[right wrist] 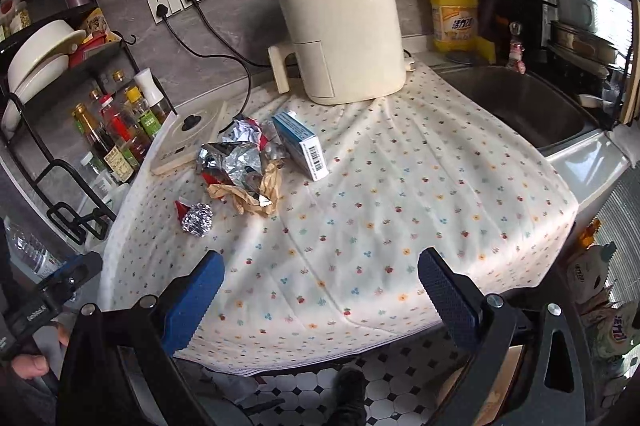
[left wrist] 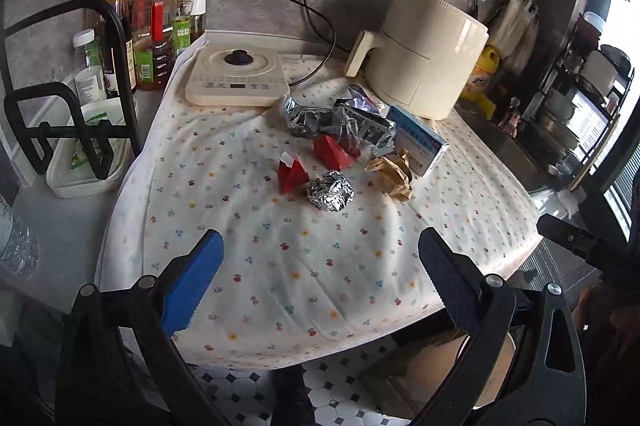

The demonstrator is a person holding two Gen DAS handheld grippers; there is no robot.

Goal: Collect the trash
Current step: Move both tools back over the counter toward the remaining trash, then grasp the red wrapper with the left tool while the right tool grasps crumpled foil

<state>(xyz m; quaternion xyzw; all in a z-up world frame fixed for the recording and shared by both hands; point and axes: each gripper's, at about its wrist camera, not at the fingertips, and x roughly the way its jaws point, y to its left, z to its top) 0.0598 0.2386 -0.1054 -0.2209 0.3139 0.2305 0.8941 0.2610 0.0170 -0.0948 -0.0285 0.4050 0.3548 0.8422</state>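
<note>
On the floral cloth point(left wrist: 304, 266), foil ball point(left wrist: 330, 190), both tongs point(left wrist: 320, 282) point(right wrist: 320, 286) wide open, empty, sink point(right wrist: 520, 106) only in right view.

Flower-print tablecloth point(left wrist: 304, 266) over the counter. Cream air fryer point(left wrist: 424, 62) at the back, cream induction cooktop point(left wrist: 236, 76) to its left. Rack of sauce and oil bottles point(left wrist: 152, 26) by the wall. Yellow detergent bottle point(right wrist: 454, 14) beside steel sink point(right wrist: 520, 106).
</note>
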